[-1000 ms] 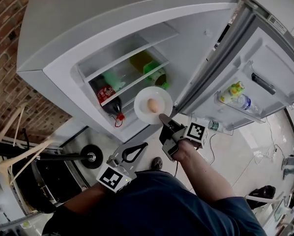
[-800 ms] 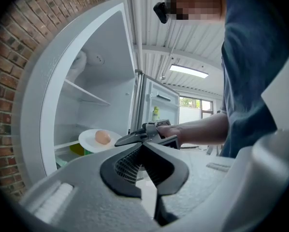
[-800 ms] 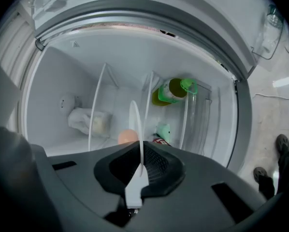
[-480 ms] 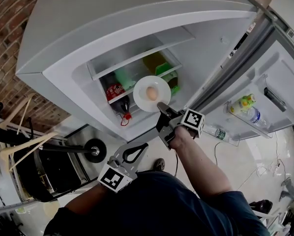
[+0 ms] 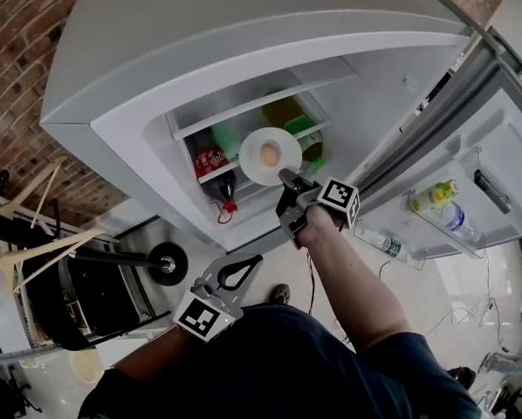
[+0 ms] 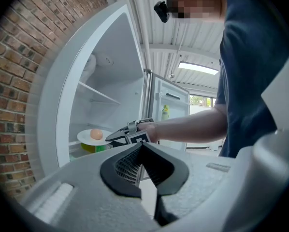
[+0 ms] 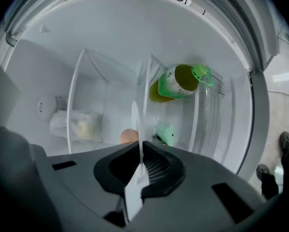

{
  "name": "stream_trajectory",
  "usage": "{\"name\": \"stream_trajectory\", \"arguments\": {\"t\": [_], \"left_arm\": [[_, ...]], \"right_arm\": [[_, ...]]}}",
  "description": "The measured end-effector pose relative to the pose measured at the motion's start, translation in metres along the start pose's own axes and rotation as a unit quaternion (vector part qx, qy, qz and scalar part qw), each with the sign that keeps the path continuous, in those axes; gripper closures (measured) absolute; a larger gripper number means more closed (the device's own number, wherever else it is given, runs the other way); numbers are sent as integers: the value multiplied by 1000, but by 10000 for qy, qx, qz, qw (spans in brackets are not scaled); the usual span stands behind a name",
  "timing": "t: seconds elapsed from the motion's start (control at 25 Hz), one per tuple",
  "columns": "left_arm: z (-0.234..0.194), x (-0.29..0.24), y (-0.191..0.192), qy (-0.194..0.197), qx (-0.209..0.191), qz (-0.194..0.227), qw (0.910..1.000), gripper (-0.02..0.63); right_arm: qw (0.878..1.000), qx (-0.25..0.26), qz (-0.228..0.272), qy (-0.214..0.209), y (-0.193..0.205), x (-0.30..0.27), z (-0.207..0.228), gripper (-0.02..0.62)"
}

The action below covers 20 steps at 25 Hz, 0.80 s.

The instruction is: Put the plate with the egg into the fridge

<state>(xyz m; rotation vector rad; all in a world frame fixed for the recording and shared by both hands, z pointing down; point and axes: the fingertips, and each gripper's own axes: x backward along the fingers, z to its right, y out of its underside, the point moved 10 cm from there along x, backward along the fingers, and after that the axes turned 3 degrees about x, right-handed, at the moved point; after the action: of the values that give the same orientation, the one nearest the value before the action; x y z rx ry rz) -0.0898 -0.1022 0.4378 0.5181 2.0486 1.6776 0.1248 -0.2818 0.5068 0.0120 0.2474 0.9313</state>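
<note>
A white plate (image 5: 283, 147) carrying a brown egg (image 5: 269, 154) hangs level at the mouth of the open fridge (image 5: 139, 103), in front of the lower shelves. My right gripper (image 5: 286, 180) is shut on the plate's near rim. In the right gripper view the plate (image 7: 135, 122) shows edge-on between the pads, with the egg (image 7: 128, 136) just behind. My left gripper (image 5: 254, 261) hangs low by my body, shut and holding nothing. From the left gripper view the plate (image 6: 86, 138), egg (image 6: 96, 134) and right gripper (image 6: 116, 135) stand ahead of the left gripper (image 6: 142, 148).
Inside the fridge are a green-capped juice bottle (image 7: 178, 81), a plastic bag (image 7: 79, 123), a green-lidded item (image 7: 165, 132) and a red-labelled cola bottle (image 5: 211, 161). The open door (image 5: 497, 138) at right holds bottles (image 5: 439, 195). A brick wall (image 5: 17, 51) and a wheeled cart (image 5: 78, 278) stand left.
My right gripper has carried the plate and egg up and forward, closer into the fridge opening. The left gripper has stayed where it was.
</note>
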Motion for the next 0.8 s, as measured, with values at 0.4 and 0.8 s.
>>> {"name": "stream_trajectory", "arguments": {"t": [0.4,0.8], "left_arm": [[-2,5,1,-117,12,25,9999,601],[-1,11,2,-170,25,-6,9999,601]], "right_arm": [[10000,-8,-85,11,-14,-28,-11,572],[9999,21,-106,2,-20,-44,-16,566]]}}
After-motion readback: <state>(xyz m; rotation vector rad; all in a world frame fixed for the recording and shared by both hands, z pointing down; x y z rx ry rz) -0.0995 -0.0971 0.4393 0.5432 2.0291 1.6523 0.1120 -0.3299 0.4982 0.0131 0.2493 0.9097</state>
